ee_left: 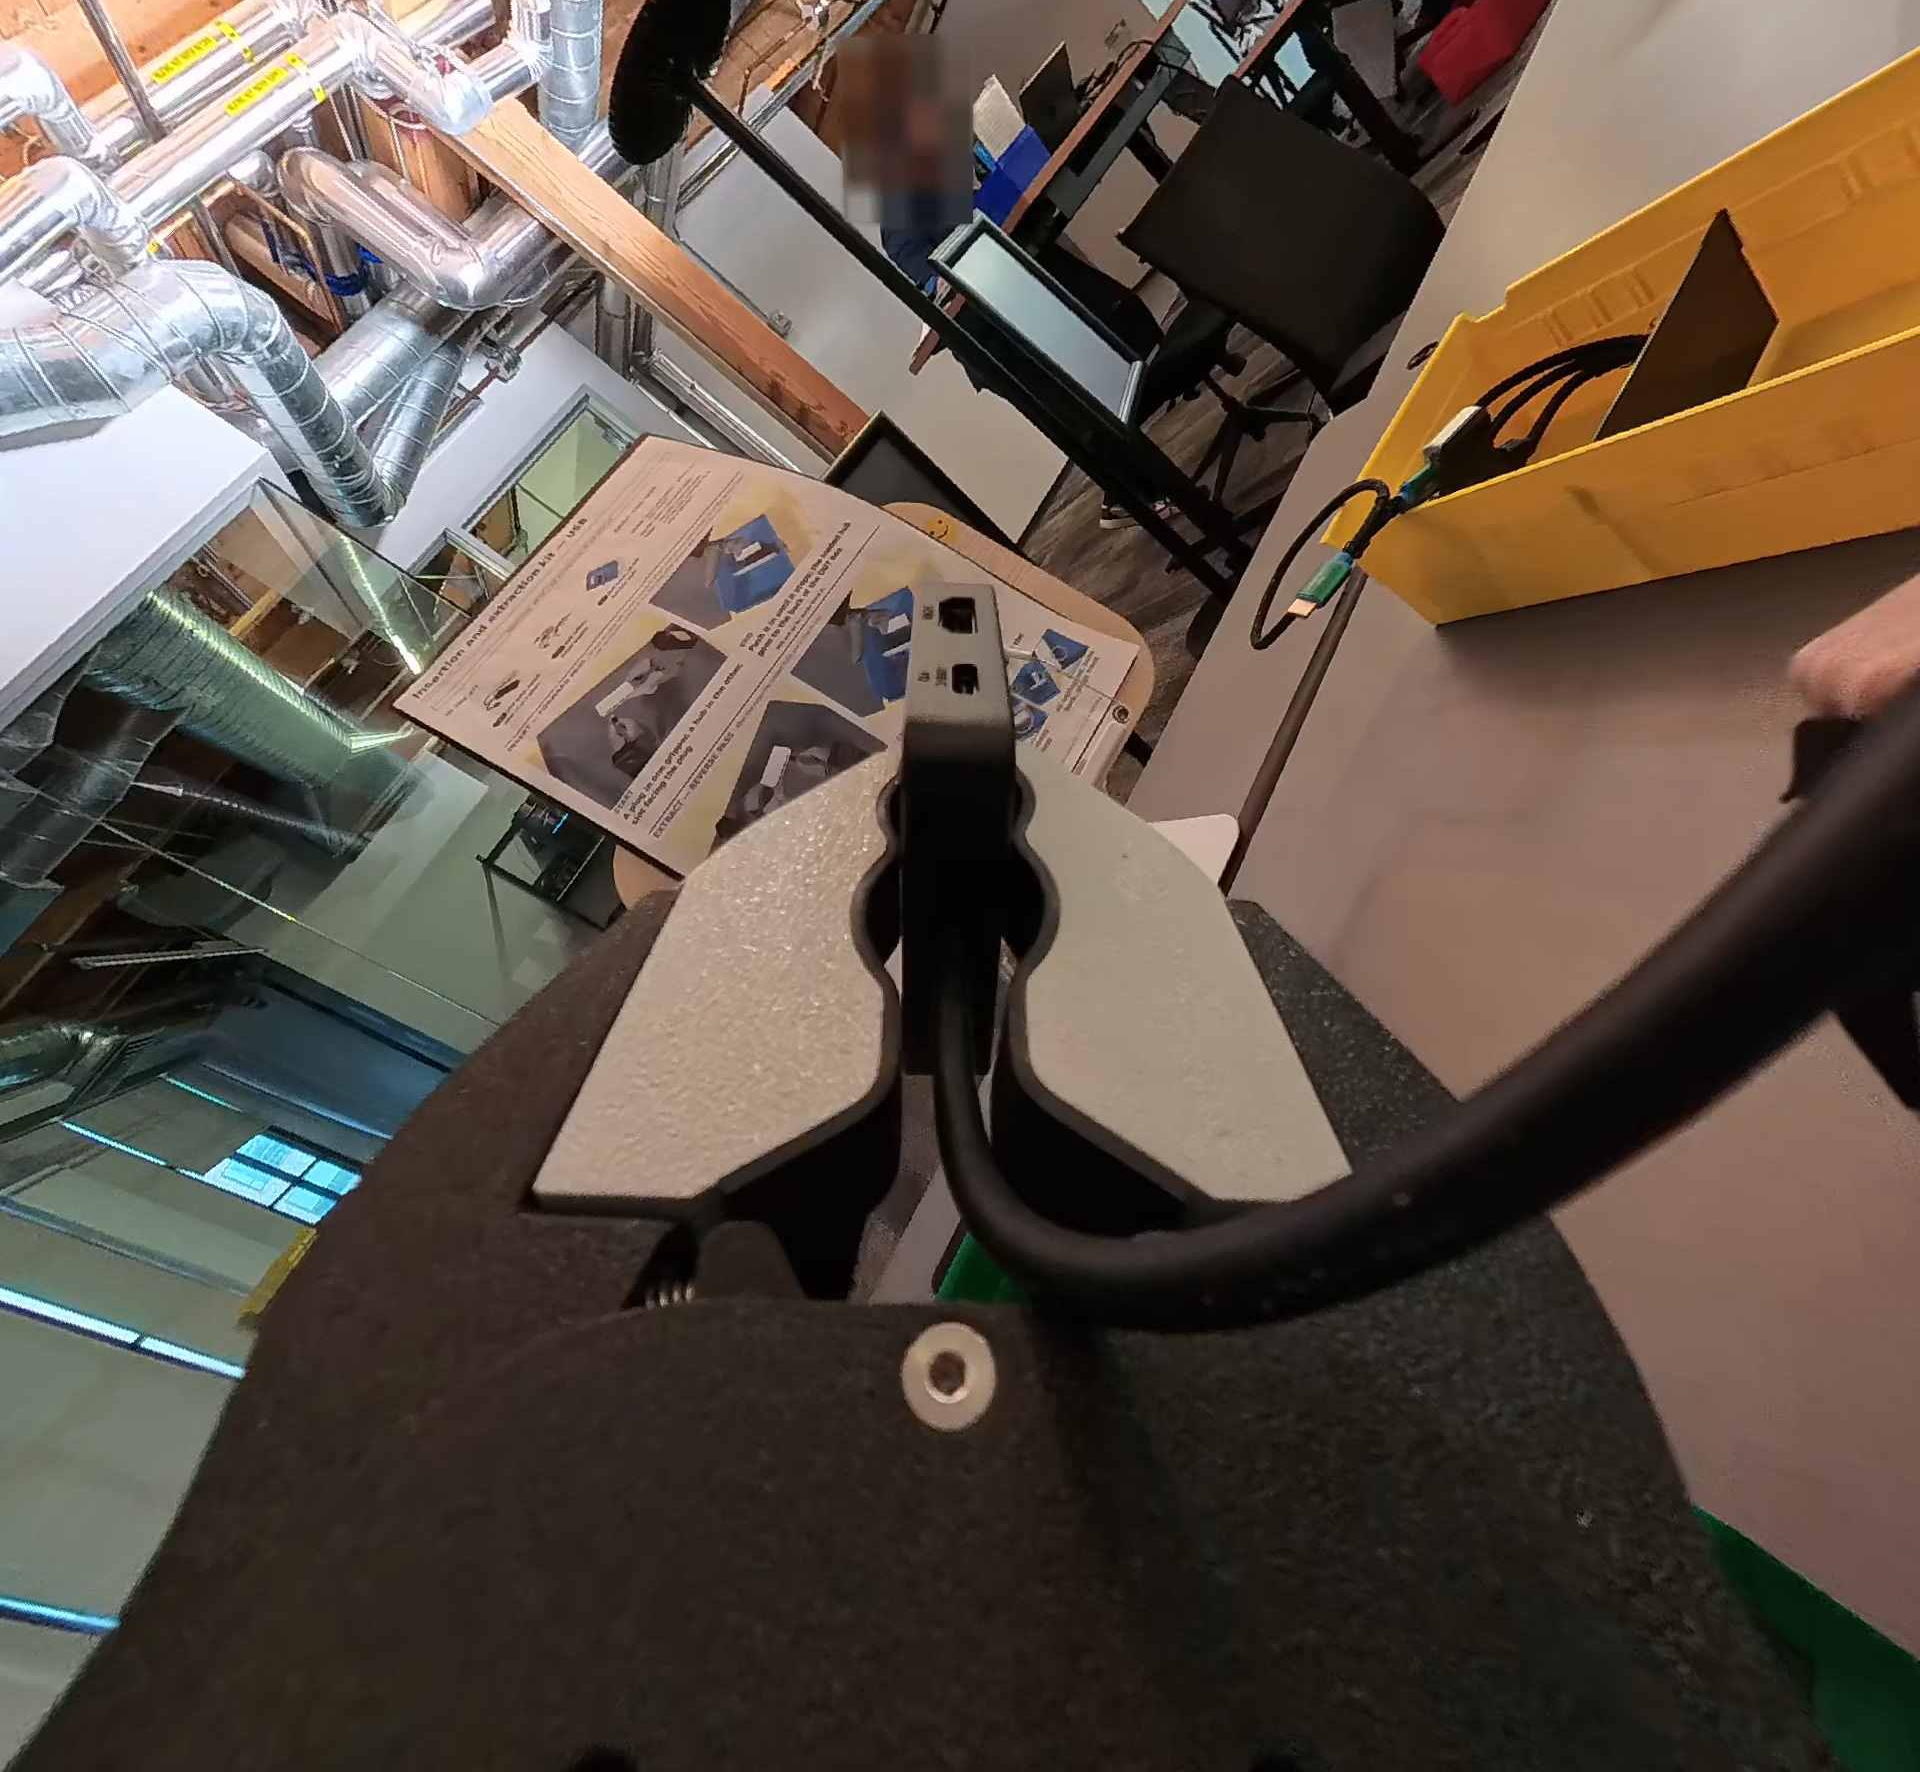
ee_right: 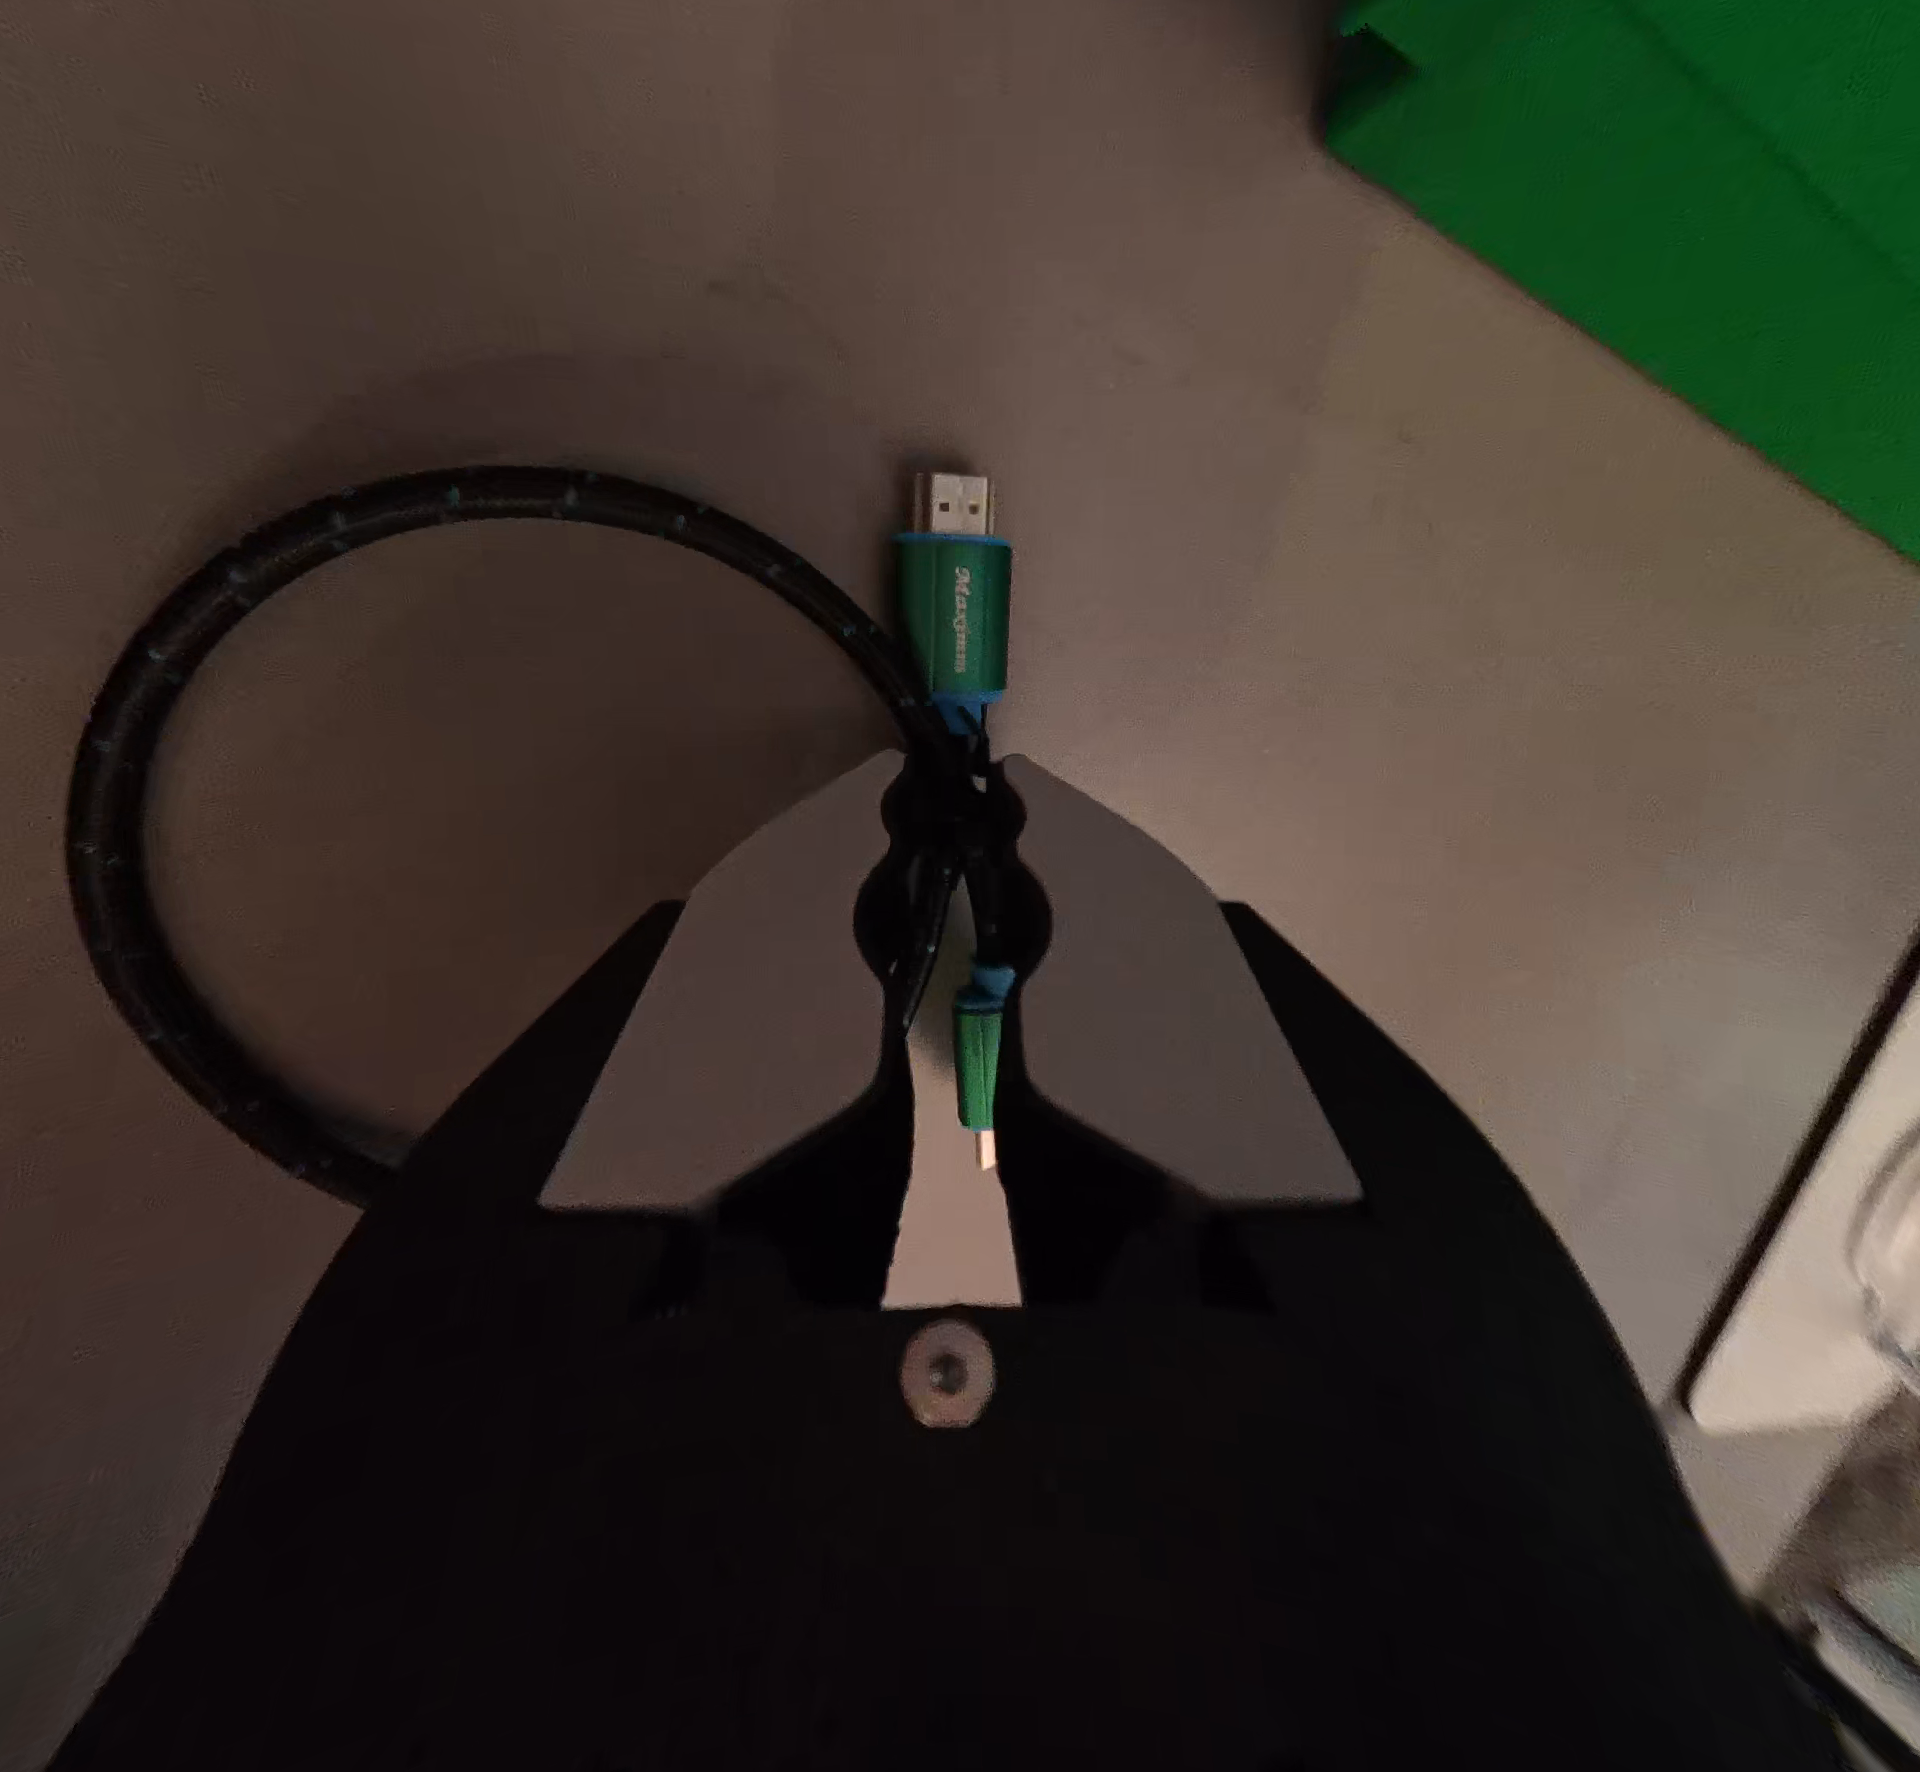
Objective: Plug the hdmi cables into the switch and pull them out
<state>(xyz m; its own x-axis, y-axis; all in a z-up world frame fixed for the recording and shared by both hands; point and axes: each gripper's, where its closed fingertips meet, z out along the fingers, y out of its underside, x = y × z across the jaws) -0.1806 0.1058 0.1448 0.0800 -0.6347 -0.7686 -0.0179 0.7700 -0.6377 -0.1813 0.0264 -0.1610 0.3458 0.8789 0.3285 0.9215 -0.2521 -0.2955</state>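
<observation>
Nearest the lens in the left wrist view, the left gripper (ee_left: 956,787) is clamped on the black switch (ee_left: 957,756), which stands edgewise between the two grey fingers (ee_left: 758,984) and juts out past their tips, its port face turned away from the camera with two openings showing. From the near end of the switch a thick black cord (ee_left: 1455,1172) drops between the fingers, curves under and sweeps up toward the right edge of the view, where part of a hand (ee_left: 1865,662) shows.

Beyond the tips lie the grey tabletop (ee_left: 1558,839) and, toward its far edge, a yellow bin (ee_left: 1662,486) with dark cables inside; a second green-ended cable (ee_left: 1325,579) loops over the bin's near corner onto the tabletop. An illustrated instruction sheet (ee_left: 727,642) stands past the tabletop's edge.

In the right wrist view, the right gripper (ee_right: 956,766) is closed on the braided hdmi cable (ee_right: 312,559) just behind its green plug (ee_right: 954,616), which sticks out straight ahead of the fingertips, metal end foremost, above the tabletop. The cable loops out to the left and comes back under the gripper; its other green plug (ee_right: 977,1068) hangs in the gap between the fingers. A green bin (ee_right: 1662,164) sits at the upper right.
</observation>
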